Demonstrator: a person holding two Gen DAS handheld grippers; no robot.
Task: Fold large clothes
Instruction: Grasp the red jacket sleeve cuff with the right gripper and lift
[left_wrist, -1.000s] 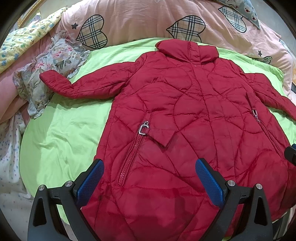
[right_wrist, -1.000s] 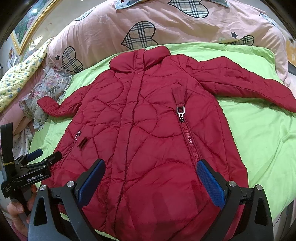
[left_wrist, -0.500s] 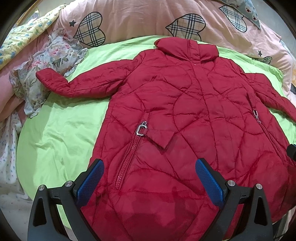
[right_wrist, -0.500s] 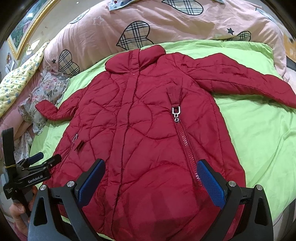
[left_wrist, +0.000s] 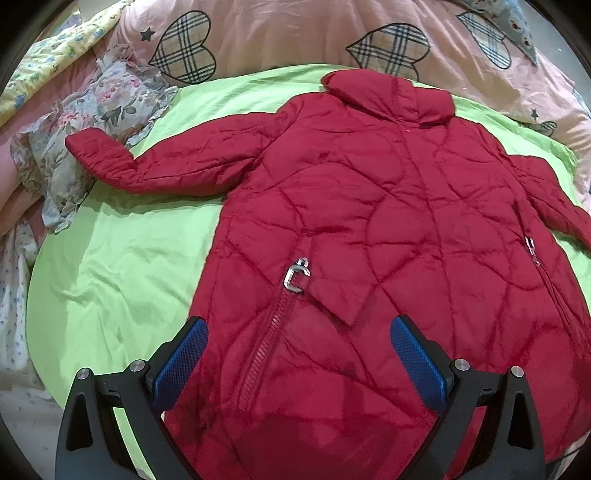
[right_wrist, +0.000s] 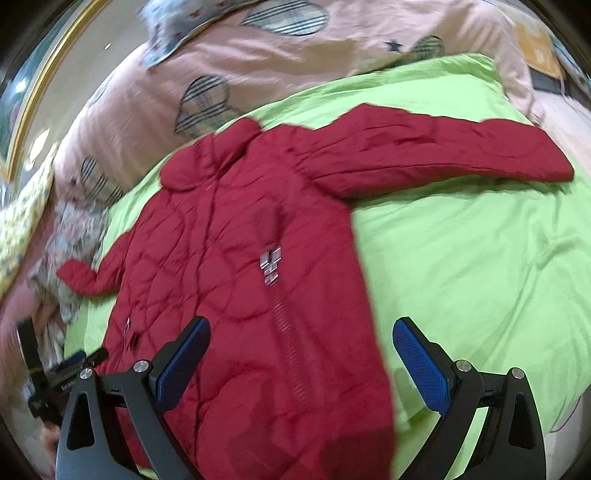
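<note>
- My left gripper is spread wide and holds nothing, poised over the coat's lower front.
- My right gripper is likewise released, above the hem's right edge.
- The red quilted coat lies flat, front up, zipped, on the green sheet.
- Its collar points away toward the pink heart-print duvet; sleeves spread sideways.

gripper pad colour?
Blue, textured pads on black arms; sharpest in the left wrist view.
</note>
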